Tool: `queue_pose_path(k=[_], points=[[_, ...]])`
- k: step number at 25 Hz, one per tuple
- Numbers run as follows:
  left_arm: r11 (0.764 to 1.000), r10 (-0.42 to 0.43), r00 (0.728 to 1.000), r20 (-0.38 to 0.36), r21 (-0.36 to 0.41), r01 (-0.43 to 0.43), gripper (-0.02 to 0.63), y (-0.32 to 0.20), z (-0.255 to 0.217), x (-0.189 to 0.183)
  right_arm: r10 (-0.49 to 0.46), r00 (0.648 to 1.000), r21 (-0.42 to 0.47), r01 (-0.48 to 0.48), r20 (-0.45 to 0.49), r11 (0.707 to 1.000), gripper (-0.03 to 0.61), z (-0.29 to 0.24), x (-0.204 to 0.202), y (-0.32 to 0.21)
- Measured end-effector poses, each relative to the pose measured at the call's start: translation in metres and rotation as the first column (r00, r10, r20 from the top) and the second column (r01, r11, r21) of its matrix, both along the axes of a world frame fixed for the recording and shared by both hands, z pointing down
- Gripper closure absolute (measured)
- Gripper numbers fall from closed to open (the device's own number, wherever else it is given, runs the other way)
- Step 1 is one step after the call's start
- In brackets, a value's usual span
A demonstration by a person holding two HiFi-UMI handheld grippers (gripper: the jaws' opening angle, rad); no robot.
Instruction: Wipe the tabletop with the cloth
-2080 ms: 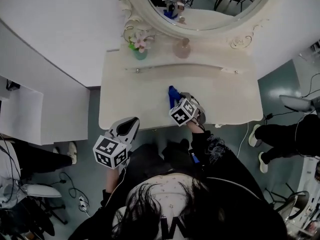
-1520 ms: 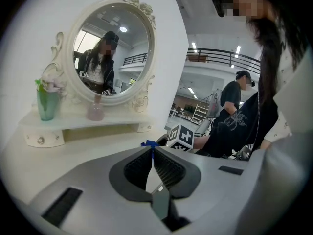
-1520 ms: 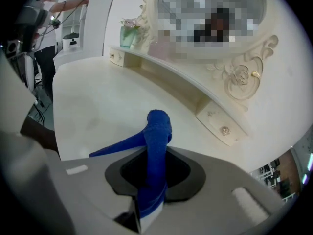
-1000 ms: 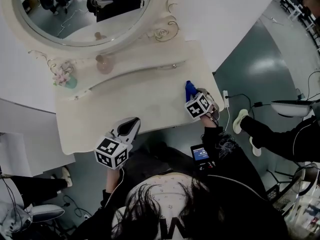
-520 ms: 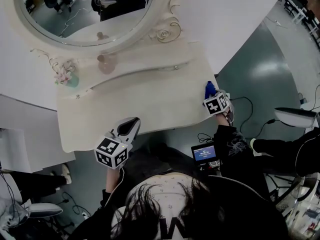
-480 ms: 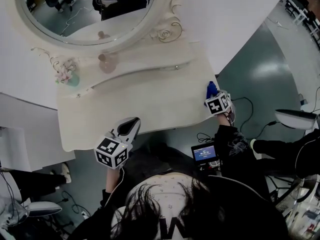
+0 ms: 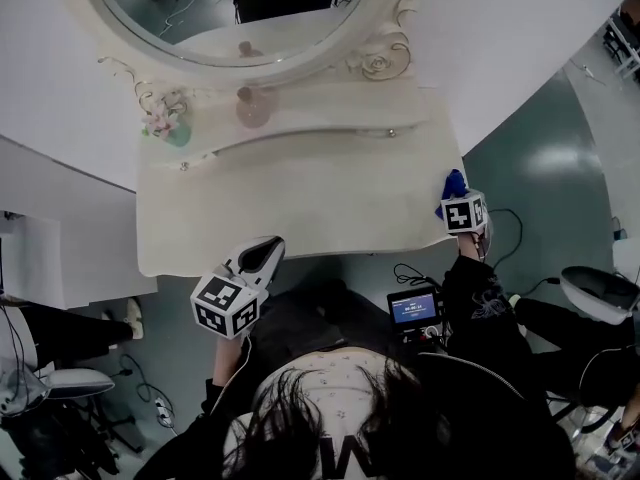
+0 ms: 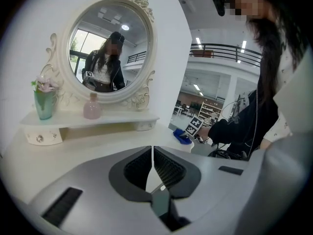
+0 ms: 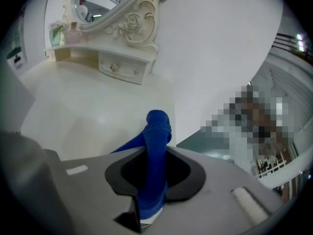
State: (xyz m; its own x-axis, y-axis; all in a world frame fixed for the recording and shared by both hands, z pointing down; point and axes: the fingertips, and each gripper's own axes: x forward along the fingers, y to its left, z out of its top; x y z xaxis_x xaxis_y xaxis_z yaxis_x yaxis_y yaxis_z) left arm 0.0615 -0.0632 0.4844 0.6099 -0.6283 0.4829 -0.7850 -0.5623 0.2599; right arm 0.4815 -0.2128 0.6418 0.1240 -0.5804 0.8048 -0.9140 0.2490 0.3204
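Clamping one blue cloth (image 9: 157, 126) are the right tongs (image 9: 154, 166); left tongs (image 8: 153, 161) (empty) sit closed.

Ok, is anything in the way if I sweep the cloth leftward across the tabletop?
Nothing visible: the tabletop is bare ahead of the cloth. The vase and bottle stand on the raised back shelf.

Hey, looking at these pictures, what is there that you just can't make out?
- Right gripper view: whether the blue cloth touches the tabletop; the right claw, shut on it, hides its underside.
- Head view: most of the cloth, covered by that claw's marker cube.
- Head view: the print on the small screen, too small to read.
- Left gripper view: the near tabletop, behind the shut left claw.
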Motion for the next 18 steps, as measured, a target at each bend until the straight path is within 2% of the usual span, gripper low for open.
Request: queue_pose_path(k=[4,8,14,18], points=[[0.999,-0.032,1.0,-0.001,0.004,0.032,0.617,0.004,0.001,-0.025,0.033,0.994,0.051,-0.038,0.101,0.998,0.5,-0.019,-0.03,-0.007],[0.999,-0.038,0.999,-0.008,0.024,0.038,0.617,0.01,-0.003,-0.045,0.003,0.989,0.087,-0.017,0.15,0.996,0.5,-0.044,-0.08,-0.011],[0.998,-0.051,0.998,-0.026,0.027,0.052,0.617,0.02,-0.011,-0.108,-0.137,0.96,0.174,0.096,0.243,0.98,0.5,-0.083,-0.203,-0.015],[0.996,-0.081,0.996,-0.029,0.026,0.081,0.617,0.035,-0.013,-0.158,-0.225,0.929,0.196,0.172,0.294,0.965,0.5,-0.099,-0.292,0.005]])
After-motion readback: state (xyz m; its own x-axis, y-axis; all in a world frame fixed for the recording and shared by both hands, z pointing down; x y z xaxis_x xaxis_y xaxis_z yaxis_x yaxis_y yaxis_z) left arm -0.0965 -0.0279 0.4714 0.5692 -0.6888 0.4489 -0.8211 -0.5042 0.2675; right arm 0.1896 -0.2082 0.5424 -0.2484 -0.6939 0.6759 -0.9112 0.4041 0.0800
